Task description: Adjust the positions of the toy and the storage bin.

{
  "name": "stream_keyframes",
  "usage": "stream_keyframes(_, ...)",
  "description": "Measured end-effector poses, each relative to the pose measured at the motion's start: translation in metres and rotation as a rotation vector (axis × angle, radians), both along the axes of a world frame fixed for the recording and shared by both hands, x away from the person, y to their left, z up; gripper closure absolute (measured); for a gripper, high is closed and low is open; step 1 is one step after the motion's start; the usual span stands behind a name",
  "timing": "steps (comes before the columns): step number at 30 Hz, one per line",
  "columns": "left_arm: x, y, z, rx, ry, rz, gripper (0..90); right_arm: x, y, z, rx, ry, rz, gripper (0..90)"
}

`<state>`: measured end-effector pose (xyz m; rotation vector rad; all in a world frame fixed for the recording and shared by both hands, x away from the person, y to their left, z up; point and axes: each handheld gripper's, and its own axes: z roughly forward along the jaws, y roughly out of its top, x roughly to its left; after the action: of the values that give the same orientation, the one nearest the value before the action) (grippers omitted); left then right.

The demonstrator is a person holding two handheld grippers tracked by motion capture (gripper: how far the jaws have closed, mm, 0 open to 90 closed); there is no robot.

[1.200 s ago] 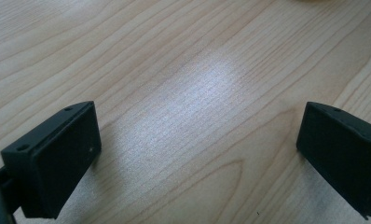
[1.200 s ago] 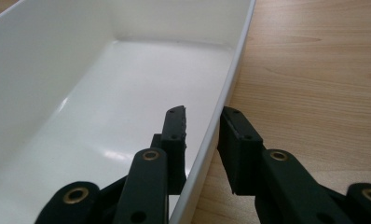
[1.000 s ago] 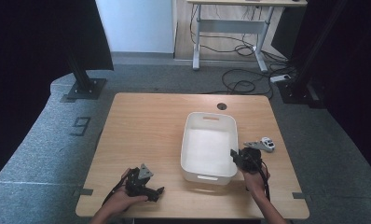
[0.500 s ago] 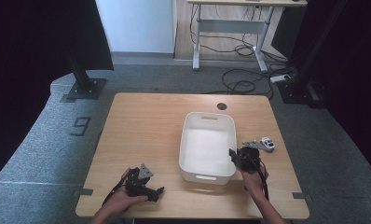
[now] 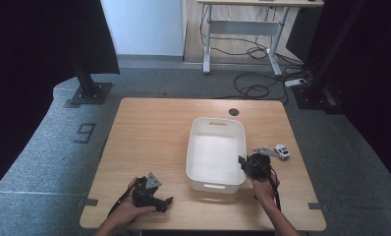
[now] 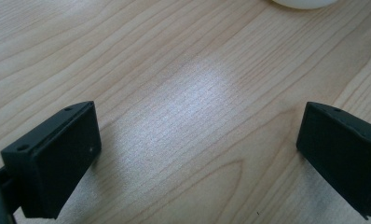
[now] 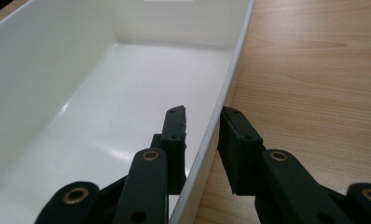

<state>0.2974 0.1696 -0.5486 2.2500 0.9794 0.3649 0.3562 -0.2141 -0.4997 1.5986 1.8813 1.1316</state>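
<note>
Two claws were over the wooden counter (image 5: 154,128), white bin (image 5: 214,152) as landmark. Right claw (image 7: 202,140) was pinching the bin's right long wall (image 7: 230,79): one jaw inside the bin, the other outside, pressed onto the rim near the bin's front right corner; in the high view that right claw (image 5: 243,161) sat at the bin's right edge. Left claw (image 6: 197,149) was spread wide, bare wood between its jaws, resting well left of the bin's front corner (image 5: 168,201). Bin stood mid-counter, empty inside. Small toy car (image 5: 282,151) lay just right of the bin, apart from it.
</note>
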Motion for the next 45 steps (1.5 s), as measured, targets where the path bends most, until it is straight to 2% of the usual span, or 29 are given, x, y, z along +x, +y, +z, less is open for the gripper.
stream_keyframes(34, 0.0, 0.0, 0.0, 0.001, 0.0, 0.001, 0.0, 0.008, 0.019, -0.002, 0.024, -0.014, 0.012, 70.9)
stream_keyframes(45, 0.0, 0.0, 0.0, 0.001, 0.0, 0.002, 0.0, 0.008, 0.021, -0.002, 0.014, -0.022, 0.019, 70.0)
